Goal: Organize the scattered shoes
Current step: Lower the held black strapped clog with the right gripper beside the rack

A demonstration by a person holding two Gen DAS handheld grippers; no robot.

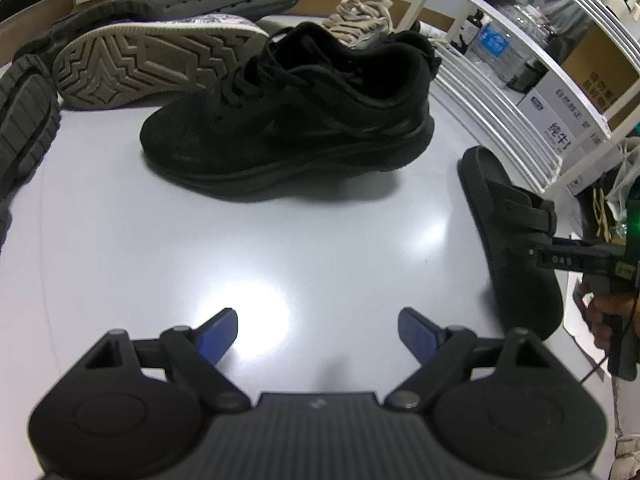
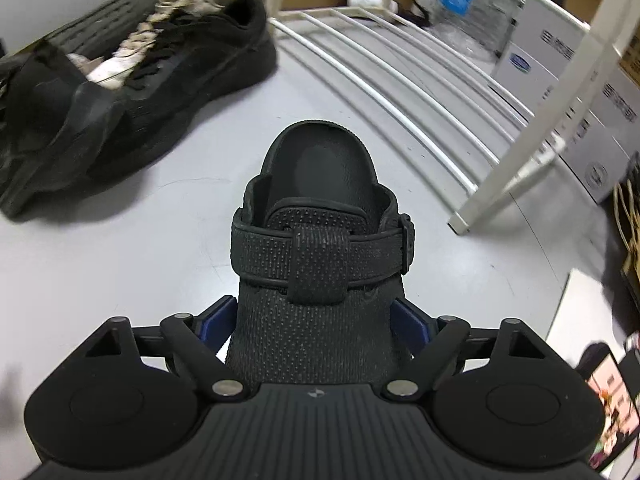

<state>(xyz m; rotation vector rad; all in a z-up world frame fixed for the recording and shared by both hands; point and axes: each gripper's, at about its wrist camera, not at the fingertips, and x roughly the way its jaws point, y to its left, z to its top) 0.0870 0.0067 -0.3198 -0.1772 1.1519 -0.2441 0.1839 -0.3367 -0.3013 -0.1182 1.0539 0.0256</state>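
I've got my right gripper straddling the black clog at lower centre, jaws wide, pads flanking it, grip unconfirmed. I should squeeze evenly below the strap. Left gripper hangs open, empty, black sneaker above.

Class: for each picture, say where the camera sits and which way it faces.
Left wrist: behind the open left gripper, angled down at the floor and black sneaker; a hand shows.
Right wrist: behind the right gripper, whose jaws flank the black sandal.
Shared: sneaker, sandal, white rack.
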